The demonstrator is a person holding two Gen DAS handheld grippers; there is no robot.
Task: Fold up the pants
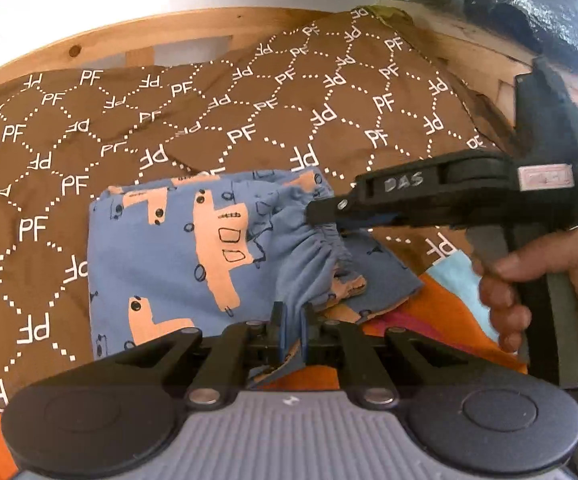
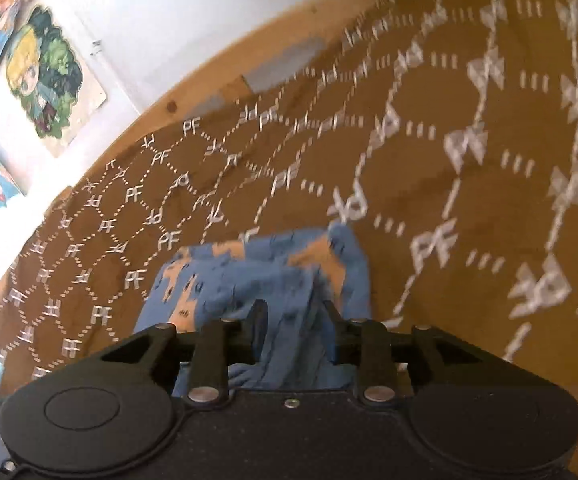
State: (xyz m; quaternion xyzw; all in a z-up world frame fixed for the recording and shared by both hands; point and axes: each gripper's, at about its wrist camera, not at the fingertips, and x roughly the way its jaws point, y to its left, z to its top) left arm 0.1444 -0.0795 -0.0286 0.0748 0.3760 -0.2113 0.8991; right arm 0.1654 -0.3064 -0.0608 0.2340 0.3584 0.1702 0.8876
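Observation:
Small blue pants (image 1: 177, 264) with an orange vehicle print lie folded on a brown patterned bedcover (image 1: 209, 120). My left gripper (image 1: 293, 320) is shut on a pinch of the near waistband cloth and lifts it a little. My right gripper (image 1: 321, 216) comes in from the right, its tips at the gathered elastic waistband. In the right wrist view, which is blurred, the right gripper (image 2: 295, 316) has its jaws apart. Bunched blue pants (image 2: 217, 280) cloth lies loosely between them.
A hand (image 1: 549, 280) holds the right gripper's handle. A wooden bed frame (image 1: 89, 40) runs along the far edge against a white wall with cartoon pictures (image 2: 45, 76). Orange and blue cloth (image 1: 441, 304) lies under the near right; a black bag (image 1: 537, 8) sits far right.

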